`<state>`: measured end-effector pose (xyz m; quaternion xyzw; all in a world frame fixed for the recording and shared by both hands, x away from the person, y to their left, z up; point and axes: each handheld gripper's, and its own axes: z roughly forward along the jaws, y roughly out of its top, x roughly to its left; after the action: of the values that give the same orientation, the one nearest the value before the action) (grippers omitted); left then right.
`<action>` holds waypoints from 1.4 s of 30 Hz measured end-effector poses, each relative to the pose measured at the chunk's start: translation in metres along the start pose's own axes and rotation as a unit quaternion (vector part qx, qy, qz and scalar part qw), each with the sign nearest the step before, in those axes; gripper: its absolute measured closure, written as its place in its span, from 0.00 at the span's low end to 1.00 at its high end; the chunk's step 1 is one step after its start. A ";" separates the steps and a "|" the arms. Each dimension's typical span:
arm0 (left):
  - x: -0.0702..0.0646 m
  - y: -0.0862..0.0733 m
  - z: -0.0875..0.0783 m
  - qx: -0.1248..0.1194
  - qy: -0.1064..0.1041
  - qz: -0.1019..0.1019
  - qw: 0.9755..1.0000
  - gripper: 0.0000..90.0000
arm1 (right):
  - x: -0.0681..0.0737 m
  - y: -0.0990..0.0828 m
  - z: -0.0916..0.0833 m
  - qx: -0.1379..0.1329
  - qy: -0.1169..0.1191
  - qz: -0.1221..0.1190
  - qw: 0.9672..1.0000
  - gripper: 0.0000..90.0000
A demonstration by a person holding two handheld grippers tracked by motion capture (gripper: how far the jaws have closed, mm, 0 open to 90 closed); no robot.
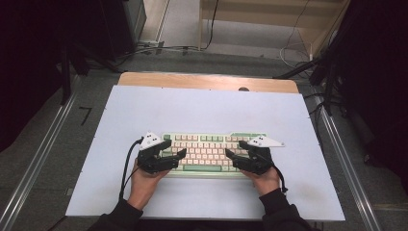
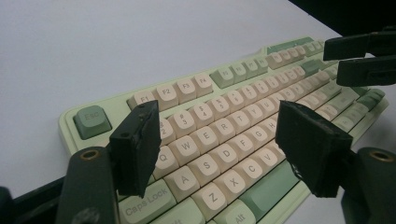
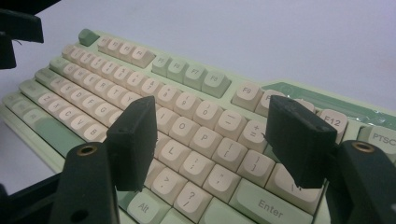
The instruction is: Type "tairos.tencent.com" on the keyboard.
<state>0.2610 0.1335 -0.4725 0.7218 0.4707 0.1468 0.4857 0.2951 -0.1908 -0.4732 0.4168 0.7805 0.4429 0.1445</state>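
A pale green keyboard (image 1: 207, 153) with cream keys lies flat on the white board, near its front. My left gripper (image 1: 174, 149) hovers over the keyboard's left end, jaws open and pointing right, with nothing between them. In the left gripper view its jaws (image 2: 219, 135) frame the letter keys of the keyboard (image 2: 233, 93). My right gripper (image 1: 235, 149) hangs over the right end, open and empty, pointing left. Its own view shows the jaws (image 3: 212, 135) spread above the punctuation keys of the keyboard (image 3: 187, 79). Each gripper view shows the other gripper farther off: the right gripper (image 2: 364, 58) and the left gripper (image 3: 16, 32).
The white board (image 1: 202, 110) covers a wooden table (image 1: 207, 81) and has bare room behind and beside the keyboard. Metal rails (image 1: 38, 159) run along both sides. Cables (image 1: 159, 48) lie on the floor beyond the table.
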 end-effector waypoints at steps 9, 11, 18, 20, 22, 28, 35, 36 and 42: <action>-0.001 -0.001 0.005 0.013 -0.030 0.006 0.999 0.63 | -0.002 0.001 0.001 -0.002 0.000 0.006 1.000 0.37; -0.001 -0.002 0.007 0.016 -0.038 0.006 0.999 0.70 | -0.002 0.001 0.001 -0.002 0.002 0.006 1.000 0.37; -0.001 -0.002 0.011 0.027 -0.052 0.003 0.998 0.81 | -0.002 0.001 0.002 -0.001 0.003 0.008 1.000 0.38; -0.002 -0.003 0.012 0.029 -0.055 0.003 0.998 0.84 | -0.002 0.001 0.002 0.000 0.003 0.008 1.000 0.39; -0.004 -0.003 0.014 0.033 -0.057 0.006 0.998 0.87 | -0.002 0.001 0.003 0.001 0.003 0.008 1.000 0.39; -0.008 -0.005 0.020 0.044 -0.065 0.010 0.997 0.97 | -0.001 0.001 0.003 0.001 0.003 0.005 1.000 0.39; -0.012 -0.007 0.024 0.058 -0.066 0.020 0.996 1.00 | -0.001 0.001 0.003 0.002 0.004 0.005 1.000 0.40; -0.013 -0.007 0.025 0.059 -0.067 0.021 0.996 1.00 | 0.000 0.001 0.003 0.002 0.004 0.005 1.000 0.40; -0.015 -0.009 0.028 0.076 -0.065 0.029 0.995 1.00 | 0.000 0.001 0.003 0.003 0.005 0.004 1.000 0.40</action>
<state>0.2674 0.1058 -0.4902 0.7776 0.4273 0.0774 0.4547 0.2976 -0.1890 -0.4747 0.4181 0.7806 0.4437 0.1374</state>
